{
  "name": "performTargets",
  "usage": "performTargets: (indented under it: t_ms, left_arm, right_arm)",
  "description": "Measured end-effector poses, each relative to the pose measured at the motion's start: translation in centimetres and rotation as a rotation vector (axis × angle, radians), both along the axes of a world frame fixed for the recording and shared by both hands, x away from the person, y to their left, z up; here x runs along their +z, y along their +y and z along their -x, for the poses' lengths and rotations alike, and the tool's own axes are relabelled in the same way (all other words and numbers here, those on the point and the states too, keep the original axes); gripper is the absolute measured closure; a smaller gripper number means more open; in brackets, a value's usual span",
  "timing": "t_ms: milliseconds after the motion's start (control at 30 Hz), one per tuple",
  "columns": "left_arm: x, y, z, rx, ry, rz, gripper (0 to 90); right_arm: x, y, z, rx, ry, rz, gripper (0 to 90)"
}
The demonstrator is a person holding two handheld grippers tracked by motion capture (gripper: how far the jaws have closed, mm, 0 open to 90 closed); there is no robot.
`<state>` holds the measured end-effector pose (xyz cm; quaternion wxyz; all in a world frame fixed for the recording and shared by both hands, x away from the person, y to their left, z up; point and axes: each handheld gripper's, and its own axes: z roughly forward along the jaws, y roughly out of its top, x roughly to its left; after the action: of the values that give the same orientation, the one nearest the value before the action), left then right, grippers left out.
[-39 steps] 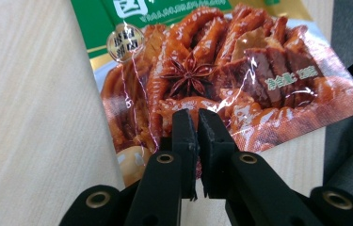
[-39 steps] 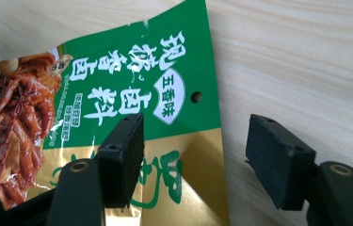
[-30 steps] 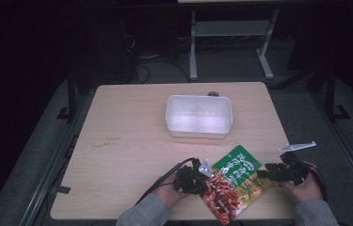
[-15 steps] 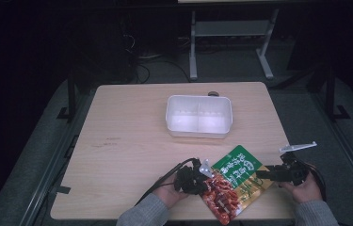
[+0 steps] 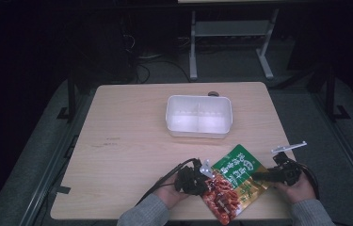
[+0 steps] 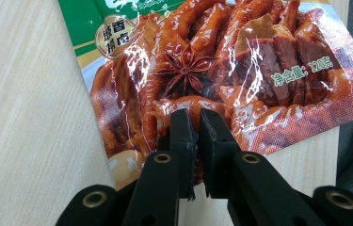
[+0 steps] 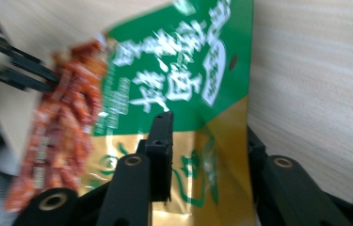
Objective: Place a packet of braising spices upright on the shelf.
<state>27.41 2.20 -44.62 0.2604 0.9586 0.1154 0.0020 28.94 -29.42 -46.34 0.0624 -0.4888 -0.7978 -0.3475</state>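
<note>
The snack pouch (image 5: 233, 181) is lying flat at the near edge of the table (image 5: 132, 155), just in front of the white tray (image 5: 198, 117). Its red end is pinched tight by the left claw (image 6: 196, 123), jaws all but shut on the foil, so the pack is anchored. The right claw (image 7: 207, 141) has just been closing astride the gold edge, pouch between the jaws, not yet visibly pressed. Two opposite holds are being set up, likely for tearing or lifting it.
</note>
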Motion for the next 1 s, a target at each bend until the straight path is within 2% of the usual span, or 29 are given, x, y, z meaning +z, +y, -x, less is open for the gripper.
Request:
performTargets:
  t_ms: [167, 233, 300, 533, 700, 767, 867, 1000]
  left_arm:
    - [0.0, 0.0, 0.0, -0.004, 0.005, 0.005, 82.1]
    - [0.1, 0.1, 0.1, -0.005, -0.002, 0.012, 80.4]
    - [0.3, 0.3, 0.2, -0.001, -0.012, 0.024, 78.4]
    - [0.9, 1.4, 0.2, 0.011, -0.009, 0.054, 74.2]
    - [1.0, 2.9, 0.1, 0.025, -0.019, 0.058, 70.5]
    - [1.2, 3.9, 0.2, 0.037, -0.032, 0.061, 65.8]
    - [1.2, 4.8, 0.3, 0.054, -0.029, 0.075, 61.8]
    - [1.0, 6.1, 0.3, 0.07, -0.03, 0.071, 57.8]
  right_arm:
    - [0.1, 0.1, 0.0, -0.011, -0.006, 0.006, 83.4]
    - [0.1, 0.1, 0.0, -0.014, -0.001, -0.012, 89.0]
    - [0.2, 0.2, 0.0, -0.013, -0.002, -0.005, 89.5]
    - [0.7, 0.3, 0.0, -0.011, -0.007, -0.006, 89.6]
    - [1.5, 0.4, 0.1, -0.009, -0.022, -0.015, 89.7]
    - [2.1, 0.4, 0.1, -0.007, -0.034, -0.024, 89.7]
    - [2.5, 0.5, 0.2, -0.006, -0.039, -0.033, 89.7]
    - [3.1, 0.6, 0.1, 0.003, -0.044, -0.036, 89.7]
